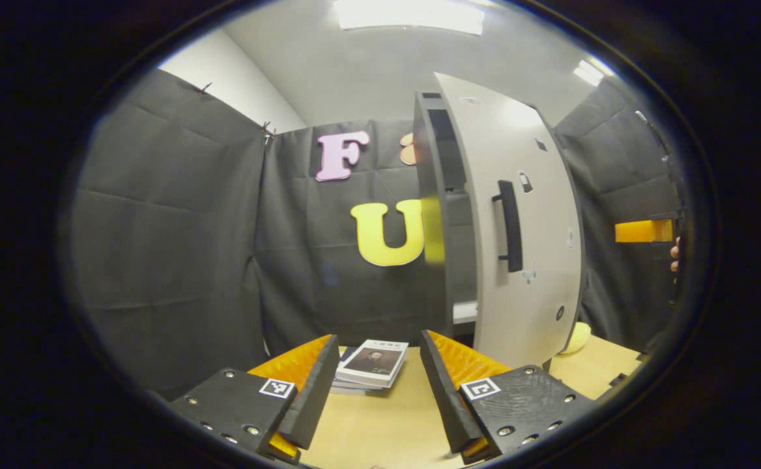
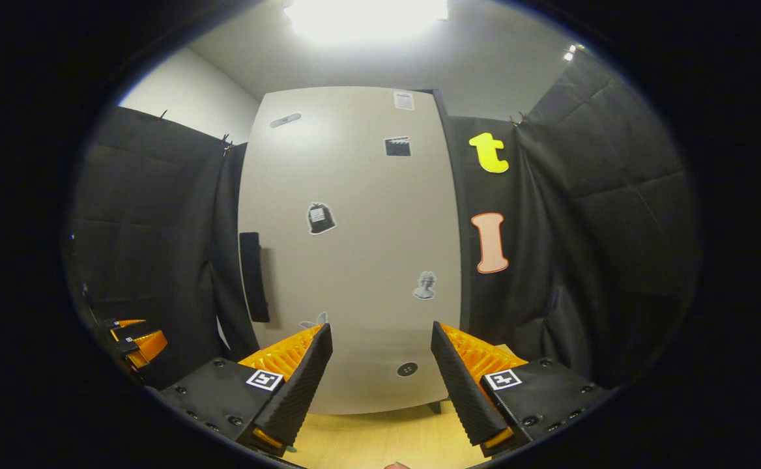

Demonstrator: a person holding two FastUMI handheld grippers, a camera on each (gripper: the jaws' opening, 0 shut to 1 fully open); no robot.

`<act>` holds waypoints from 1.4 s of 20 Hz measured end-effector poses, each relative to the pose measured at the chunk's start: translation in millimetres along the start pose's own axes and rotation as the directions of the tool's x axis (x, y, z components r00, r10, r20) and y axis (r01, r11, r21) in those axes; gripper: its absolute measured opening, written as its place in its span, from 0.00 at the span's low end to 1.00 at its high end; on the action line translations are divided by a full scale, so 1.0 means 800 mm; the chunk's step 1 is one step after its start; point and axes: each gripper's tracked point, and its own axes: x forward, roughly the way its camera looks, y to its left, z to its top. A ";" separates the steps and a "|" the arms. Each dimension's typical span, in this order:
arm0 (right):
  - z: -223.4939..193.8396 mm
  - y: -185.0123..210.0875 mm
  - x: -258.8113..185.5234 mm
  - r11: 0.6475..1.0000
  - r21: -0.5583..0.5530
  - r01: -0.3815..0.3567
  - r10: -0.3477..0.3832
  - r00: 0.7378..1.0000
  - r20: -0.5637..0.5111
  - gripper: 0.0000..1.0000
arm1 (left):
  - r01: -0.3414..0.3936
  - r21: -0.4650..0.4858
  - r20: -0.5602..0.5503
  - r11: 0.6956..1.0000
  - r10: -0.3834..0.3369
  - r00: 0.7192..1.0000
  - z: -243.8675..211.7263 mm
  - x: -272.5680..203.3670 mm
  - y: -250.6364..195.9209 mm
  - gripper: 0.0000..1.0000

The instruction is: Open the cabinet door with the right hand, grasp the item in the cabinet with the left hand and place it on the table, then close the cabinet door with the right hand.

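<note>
- Hovering low over the counter (image 1: 380,423), the left gripper (image 1: 378,365) is held with its jaws wide and nothing between them; the item, a small stack of books (image 1: 373,366), is seen lying on the counter just beyond the fingertips, so the placing step is judged to be done.
- Spread wide as well, the right gripper (image 2: 380,361) is pointed squarely at the outer face of the cabinet door (image 2: 354,260), with nothing gripped; it is apart from the panel, and the pose is judged to suit a push for the closing step.
- The door's dark handle (image 2: 253,277) is seen at the left edge of the panel in the right gripper view, well apart from the right gripper's fingers, which suggests a flat push is meant rather than a pull on the handle.
- In the left gripper view the cabinet door (image 1: 517,221) is shown standing partly open, its handle (image 1: 511,225) facing outward and dark shelves (image 1: 455,195) exposed behind its edge; the closing is not yet done.
- Part of a hand (image 1: 675,254) and an orange piece are glimpsed at the far right of the left gripper view, taken to belong to the right gripper.
- A pale yellow object (image 1: 577,337) lies on the counter behind the door's lower corner; what it is cannot be told.
</note>
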 end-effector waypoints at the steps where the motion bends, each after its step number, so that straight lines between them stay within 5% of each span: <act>1: -0.001 -0.014 -0.004 1.000 0.004 0.008 -0.008 1.000 0.001 0.96 | 0.010 0.001 0.003 1.000 -0.010 1.000 0.003 0.002 -0.015 0.75; 14: -0.031 -0.168 -0.036 0.999 -0.002 0.044 -0.044 0.999 -0.021 0.96 | -0.004 0.050 0.054 0.999 0.002 0.999 0.050 0.010 -0.168 0.75; 25: -0.037 -0.148 -0.067 0.999 -0.016 0.045 -0.045 0.999 0.002 0.92 | -0.011 0.065 0.043 0.998 0.008 0.999 0.050 -0.018 -0.146 0.80; 28: -0.026 -0.140 -0.056 0.999 -0.010 0.043 -0.043 0.999 0.017 0.92 | -0.011 0.062 0.047 0.998 0.008 0.999 0.052 -0.020 -0.133 0.75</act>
